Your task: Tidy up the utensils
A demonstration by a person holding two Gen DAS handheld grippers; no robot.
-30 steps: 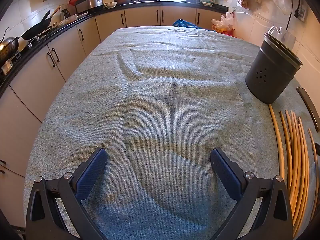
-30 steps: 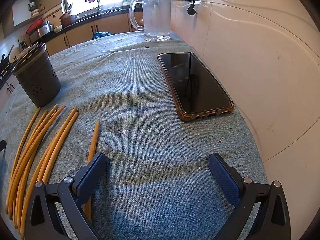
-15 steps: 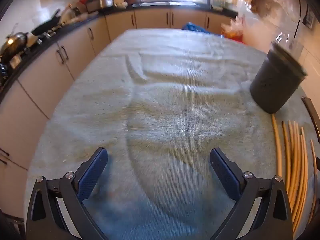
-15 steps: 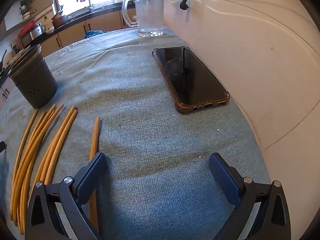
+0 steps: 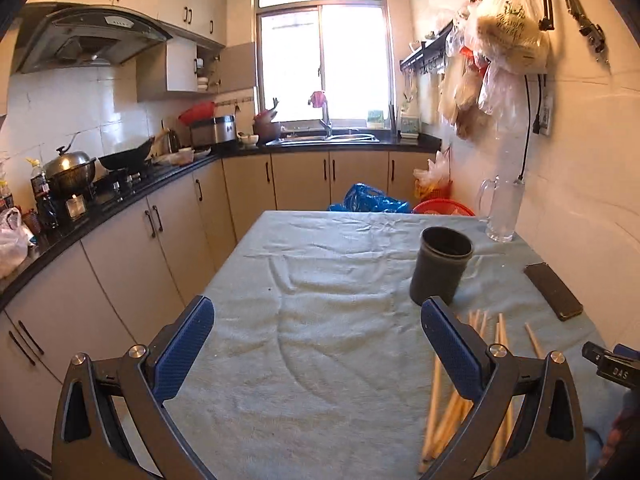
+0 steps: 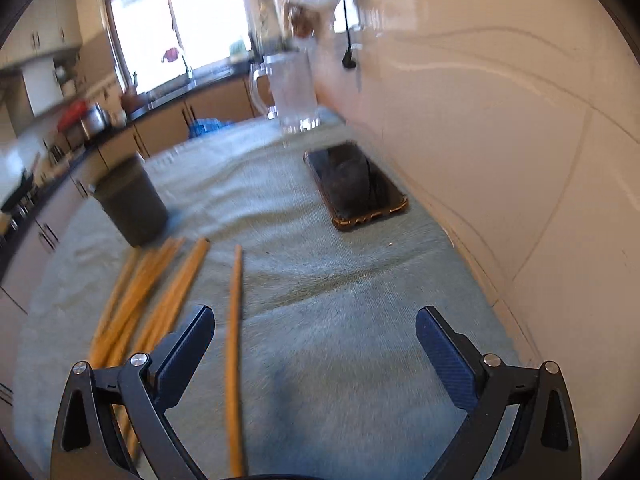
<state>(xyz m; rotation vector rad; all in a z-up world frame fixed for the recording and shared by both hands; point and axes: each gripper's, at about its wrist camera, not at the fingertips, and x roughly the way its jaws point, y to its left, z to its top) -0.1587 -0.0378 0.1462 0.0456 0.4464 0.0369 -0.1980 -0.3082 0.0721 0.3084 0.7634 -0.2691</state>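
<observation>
Now that you have lifted both grippers off the tabletop [image 5: 320, 360], fingers apart and empty, the right gripper [image 6: 314, 344] lines up over the lone chopstick [image 6: 234, 340] beside the holder [image 6: 130, 204], nothing sorted yet.

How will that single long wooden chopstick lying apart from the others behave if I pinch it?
The single long wooden chopstick looks thin and straight, so probably stiff and light. Lying flat on the grey-blue towelling cloth, it is unlikely to roll far, but may pivot if pinched off-centre.
</observation>
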